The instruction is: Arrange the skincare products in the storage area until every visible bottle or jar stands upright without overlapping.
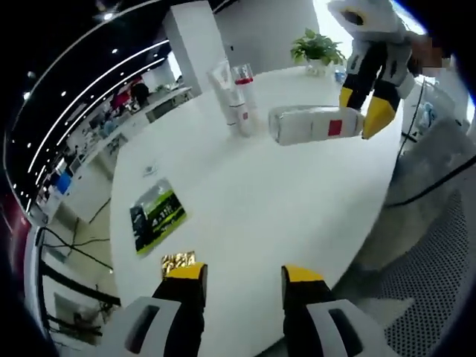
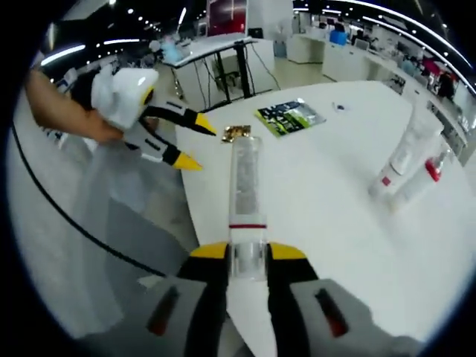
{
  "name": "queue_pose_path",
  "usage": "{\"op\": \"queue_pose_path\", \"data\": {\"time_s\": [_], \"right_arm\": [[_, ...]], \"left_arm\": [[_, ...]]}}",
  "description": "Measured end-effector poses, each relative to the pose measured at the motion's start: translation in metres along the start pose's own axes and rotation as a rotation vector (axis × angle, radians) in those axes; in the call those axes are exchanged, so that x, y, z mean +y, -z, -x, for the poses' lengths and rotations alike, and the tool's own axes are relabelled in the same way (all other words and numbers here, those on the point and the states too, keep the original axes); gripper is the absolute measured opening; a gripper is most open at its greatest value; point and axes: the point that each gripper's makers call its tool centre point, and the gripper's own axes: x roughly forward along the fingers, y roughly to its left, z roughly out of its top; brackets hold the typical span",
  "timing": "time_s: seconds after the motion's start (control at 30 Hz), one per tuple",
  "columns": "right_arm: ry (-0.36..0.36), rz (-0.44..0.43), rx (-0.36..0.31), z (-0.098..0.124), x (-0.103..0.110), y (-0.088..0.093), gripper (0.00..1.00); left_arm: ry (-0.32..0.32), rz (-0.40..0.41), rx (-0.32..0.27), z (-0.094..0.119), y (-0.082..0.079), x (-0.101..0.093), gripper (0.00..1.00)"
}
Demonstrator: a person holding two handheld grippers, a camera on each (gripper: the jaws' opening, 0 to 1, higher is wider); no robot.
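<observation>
Right tool (image 2: 247, 251) clamped on translucent red-banded tube (image 2: 246, 182), lying level.

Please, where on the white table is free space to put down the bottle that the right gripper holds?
The bare middle of the table, between the green leaflet and the two standing tubes, is free. Crowded: beside the tubes, and near the gold packet by the left gripper.

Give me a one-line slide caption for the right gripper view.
Right gripper clamps a clear bottle lying over the white table, left gripper open nearby.
</observation>
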Motion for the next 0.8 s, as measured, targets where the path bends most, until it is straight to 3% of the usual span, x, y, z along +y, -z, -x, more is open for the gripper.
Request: {"op": "queue_pose_path", "data": {"time_s": [0.17,0.23,0.27,0.4,0.47,0.57,0.6,0.7,0.8], "right_arm": [[0.023,0.043,0.016,0.015,-0.005,0.003,0.19],[0.025,0.06,0.023,0.019,-0.006,0.009,0.19],[0.022,0.081,0.028,0.021,-0.005,0.011,0.19],[0.024,0.15,0.069,0.026,-0.004,0.022,0.19],[0.025,0.228,0.118,0.029,-0.003,0.029,0.19],[0.02,0.308,0.167,0.031,-0.001,0.034,0.19],[0.018,0.349,0.186,0.032,0.0,0.033,0.19],[-0.002,0.395,0.187,0.033,0.006,0.028,0.19],[-0.021,0.475,0.207,0.036,0.013,0.024,0.19]], "left_arm": [[0.026,0.016,-0.068,0.003,-0.027,0.004,0.5],[0.035,-0.001,-0.104,0.007,-0.044,0.005,0.53],[0.07,-0.009,-0.13,0.007,-0.054,0.0,0.53],[0.18,-0.082,-0.164,0.008,-0.079,-0.023,0.58],[0.222,-0.184,-0.196,0.01,-0.095,-0.037,0.57],[0.259,-0.366,-0.185,0.012,-0.108,-0.06,0.54],[0.317,-0.424,-0.167,0.013,-0.11,-0.079,0.52],[0.392,-0.464,-0.145,0.011,-0.111,-0.102,0.51],[0.414,-0.46,-0.147,0.01,-0.115,-0.113,0.39]]}}
